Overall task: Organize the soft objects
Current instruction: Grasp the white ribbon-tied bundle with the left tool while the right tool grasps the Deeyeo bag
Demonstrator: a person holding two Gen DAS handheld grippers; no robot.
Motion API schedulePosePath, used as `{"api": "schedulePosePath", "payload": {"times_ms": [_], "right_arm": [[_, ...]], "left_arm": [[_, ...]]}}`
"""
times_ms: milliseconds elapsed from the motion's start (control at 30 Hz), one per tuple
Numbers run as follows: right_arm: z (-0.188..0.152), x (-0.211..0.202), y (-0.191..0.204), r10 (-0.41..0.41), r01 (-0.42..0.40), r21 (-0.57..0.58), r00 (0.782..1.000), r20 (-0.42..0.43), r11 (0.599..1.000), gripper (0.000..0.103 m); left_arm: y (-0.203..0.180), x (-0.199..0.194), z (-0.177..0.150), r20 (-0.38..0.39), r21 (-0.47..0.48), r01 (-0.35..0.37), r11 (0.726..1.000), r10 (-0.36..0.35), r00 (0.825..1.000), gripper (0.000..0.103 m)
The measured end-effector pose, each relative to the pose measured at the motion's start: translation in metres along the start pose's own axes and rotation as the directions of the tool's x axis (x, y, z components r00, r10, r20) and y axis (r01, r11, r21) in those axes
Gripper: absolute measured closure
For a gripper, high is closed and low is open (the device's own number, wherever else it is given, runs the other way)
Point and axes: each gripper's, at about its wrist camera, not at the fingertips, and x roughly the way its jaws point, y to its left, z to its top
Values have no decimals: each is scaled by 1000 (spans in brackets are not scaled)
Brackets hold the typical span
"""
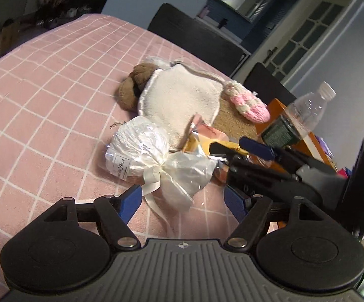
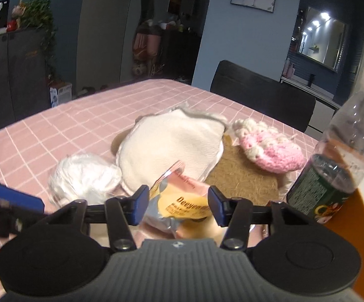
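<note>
A: Where does the snack packet [image 2: 179,201] lie?

B: At the near edge of the pile on the pink checked surface [image 1: 43,95], between the blue pads of the right tongs [image 2: 178,205], which stand apart around it without yet pressing. I judge it light, crinkly and slippery, so grip the flat middle, not the sealed flap.

A: And the left tongs [image 1: 182,201]?

B: Wide apart, holding nothing, the ribbon of the white wrapped bundle [image 1: 141,153] lying between them. The bundle looks soft and light; its tied neck is the firmest hold. The cream plush [image 1: 179,100] and pink knitted piece [image 1: 249,105] lie farther off, floppy.
</note>
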Motion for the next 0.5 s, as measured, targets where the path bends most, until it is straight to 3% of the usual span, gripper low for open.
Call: {"api": "schedulePosePath", "payload": {"times_ms": [300,400,500], "right_arm": [[-13,-19,19,118,-118,3,993,-11,993,52],[-15,-21,27,147,-148,0,989,-22,989,52],[-17,-22,33,148,-149,-11,989,-28,989,52]], "left_arm": [[12,7,18,-32,-100,-35,994,32,999,10],[9,13,28,-96,-28,-112,993,108,989,10],[9,15,42,-158,16,-128,992,129,979,10]]}}
